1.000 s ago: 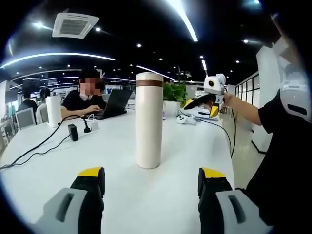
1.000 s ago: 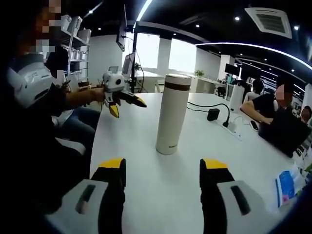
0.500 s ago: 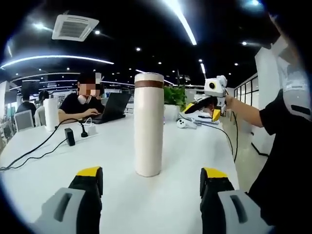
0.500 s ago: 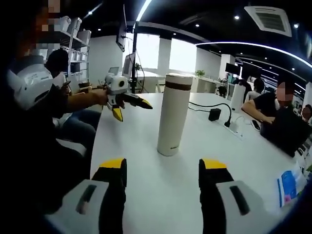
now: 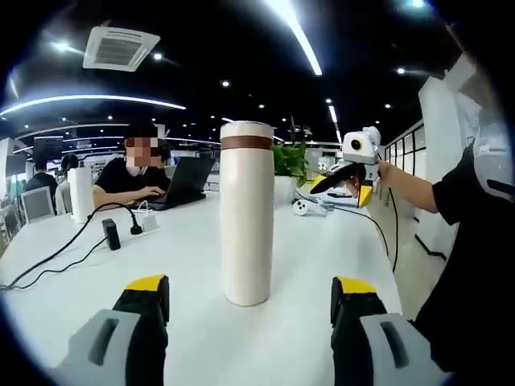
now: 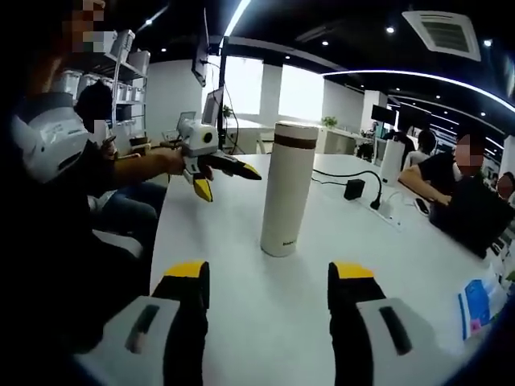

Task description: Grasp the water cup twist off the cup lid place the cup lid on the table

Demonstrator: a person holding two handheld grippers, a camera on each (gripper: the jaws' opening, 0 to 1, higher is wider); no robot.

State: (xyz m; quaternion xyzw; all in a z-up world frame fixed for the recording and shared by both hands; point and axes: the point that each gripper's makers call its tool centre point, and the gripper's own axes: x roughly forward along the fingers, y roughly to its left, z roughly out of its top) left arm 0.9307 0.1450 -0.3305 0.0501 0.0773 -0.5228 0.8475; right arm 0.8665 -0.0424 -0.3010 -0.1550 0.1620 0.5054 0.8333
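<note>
Cream-white and upright, the water cup (image 5: 246, 213) stands on the table (image 5: 185, 265) ahead of the left gripper (image 5: 249, 299), centred between its spread fingers but beyond their tips; its cup lid (image 5: 246, 133), above a brown band, remains on; the right gripper (image 6: 265, 286) likewise gapes short of the cup; best practice looks to be clamping the body low and square, leaving the lid free for the other jaws.

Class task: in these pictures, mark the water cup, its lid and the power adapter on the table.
water cup (image 5: 246, 233), left gripper view, middle of its cream body
cup lid (image 6: 295, 129), right gripper view, cap above the brown band
power adapter (image 5: 110, 234), left gripper view, its black block
</note>
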